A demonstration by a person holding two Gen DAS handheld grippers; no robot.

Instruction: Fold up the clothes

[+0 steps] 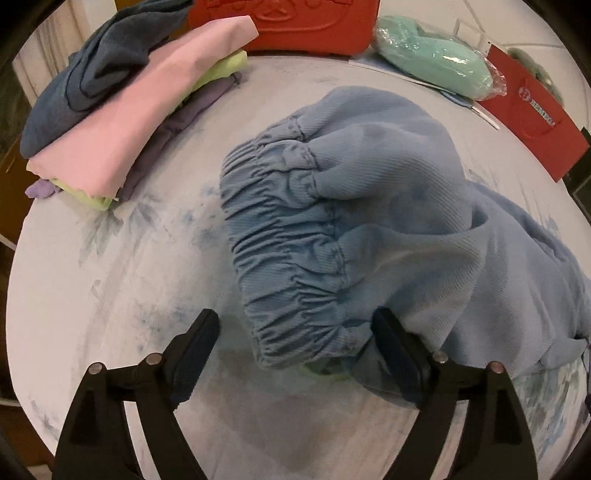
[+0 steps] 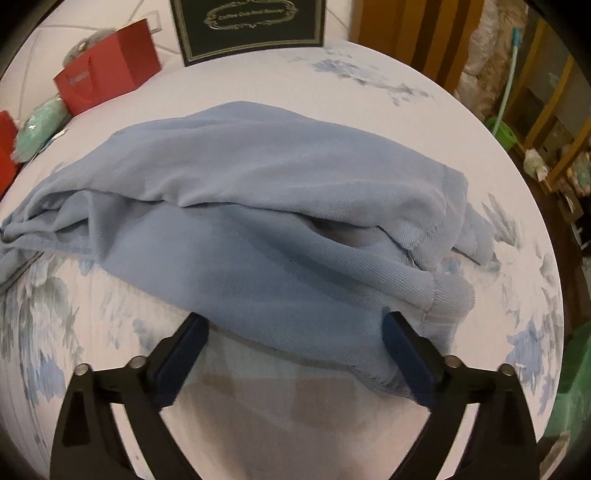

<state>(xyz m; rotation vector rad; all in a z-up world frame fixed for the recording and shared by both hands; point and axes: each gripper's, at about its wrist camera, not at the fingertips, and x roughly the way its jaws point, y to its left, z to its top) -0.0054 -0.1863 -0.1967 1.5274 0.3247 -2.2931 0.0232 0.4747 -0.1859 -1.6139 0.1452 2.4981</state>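
Note:
Light blue trousers [image 1: 369,206] lie crumpled on the pale floral sheet [image 1: 129,266]. Their gathered elastic waistband [image 1: 288,258] faces my left gripper [image 1: 295,332], which is open; the waistband's near corner lies between its fingers. In the right wrist view the trouser legs [image 2: 258,221] lie across the sheet, hem ends [image 2: 450,295] to the right. My right gripper [image 2: 295,328] is open, with the near edge of the leg fabric between its fingers.
A stack of folded clothes [image 1: 122,110], blue, pink, green and purple, sits at the far left. A red case [image 1: 295,26], a bagged mint item [image 1: 432,59] and a red paper bag [image 1: 535,114] line the back. A dark box [image 2: 251,26] stands behind.

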